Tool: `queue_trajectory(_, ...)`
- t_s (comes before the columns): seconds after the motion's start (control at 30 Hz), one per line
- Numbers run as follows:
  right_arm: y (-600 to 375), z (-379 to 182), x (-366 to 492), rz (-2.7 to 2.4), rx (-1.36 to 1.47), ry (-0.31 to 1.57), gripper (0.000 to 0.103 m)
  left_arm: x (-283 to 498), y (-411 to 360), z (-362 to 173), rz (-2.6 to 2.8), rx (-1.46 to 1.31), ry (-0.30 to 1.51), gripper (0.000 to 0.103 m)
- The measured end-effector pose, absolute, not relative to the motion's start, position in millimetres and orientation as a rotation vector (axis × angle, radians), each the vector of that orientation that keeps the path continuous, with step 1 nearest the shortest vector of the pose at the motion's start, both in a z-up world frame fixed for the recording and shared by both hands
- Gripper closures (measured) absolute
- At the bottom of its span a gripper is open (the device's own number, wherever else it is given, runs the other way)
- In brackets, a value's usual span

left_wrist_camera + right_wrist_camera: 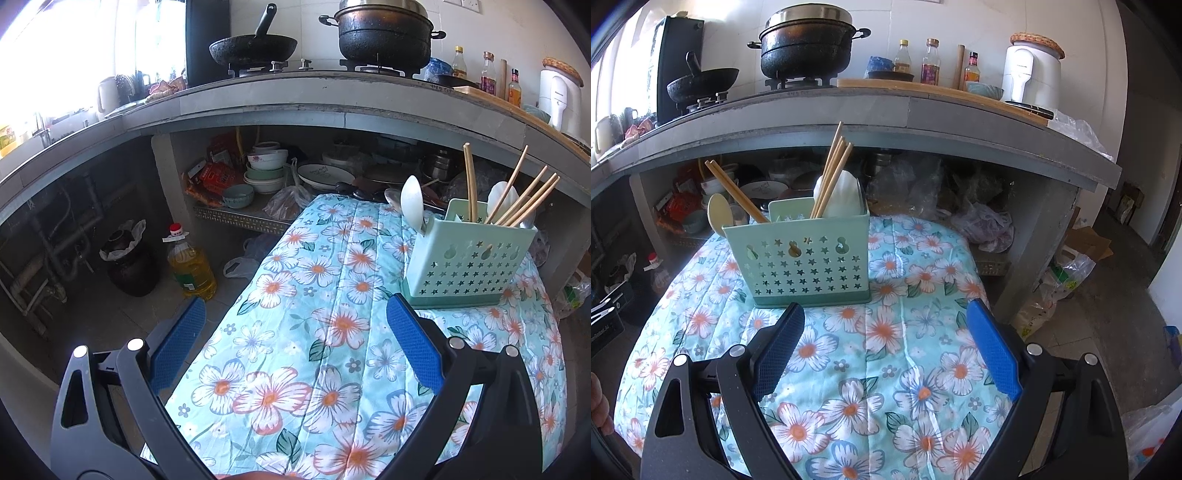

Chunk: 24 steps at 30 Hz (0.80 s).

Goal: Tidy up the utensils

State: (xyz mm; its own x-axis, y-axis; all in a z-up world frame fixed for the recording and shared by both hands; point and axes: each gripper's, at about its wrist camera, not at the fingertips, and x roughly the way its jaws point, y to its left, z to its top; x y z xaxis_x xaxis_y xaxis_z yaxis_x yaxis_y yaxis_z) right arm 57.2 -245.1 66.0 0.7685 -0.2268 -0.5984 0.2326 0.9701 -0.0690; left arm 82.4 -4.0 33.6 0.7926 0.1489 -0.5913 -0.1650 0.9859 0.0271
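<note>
Mint plastic caddy [798, 254] at my right gripper's [886, 347] twelve o'clock, chopsticks [831, 173] and spoons inside. Both grippers gape empty; the left [295, 332] sees it at two o'clock. I'd fear tipping it on soft quilt [886, 387].

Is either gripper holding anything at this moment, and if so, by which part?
Nothing is held. The left gripper and the right gripper both stand open over the floral cloth, with the utensil caddy beyond their fingertips.
</note>
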Motion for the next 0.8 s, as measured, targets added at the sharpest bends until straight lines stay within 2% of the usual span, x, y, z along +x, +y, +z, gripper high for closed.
queue_trajectory(0.8,-248.6,66.5,56.3,-0.251,0.018,0.650,0.016,80.8,-10.7,34.3,0.144,-0.006,0.623,0.009)
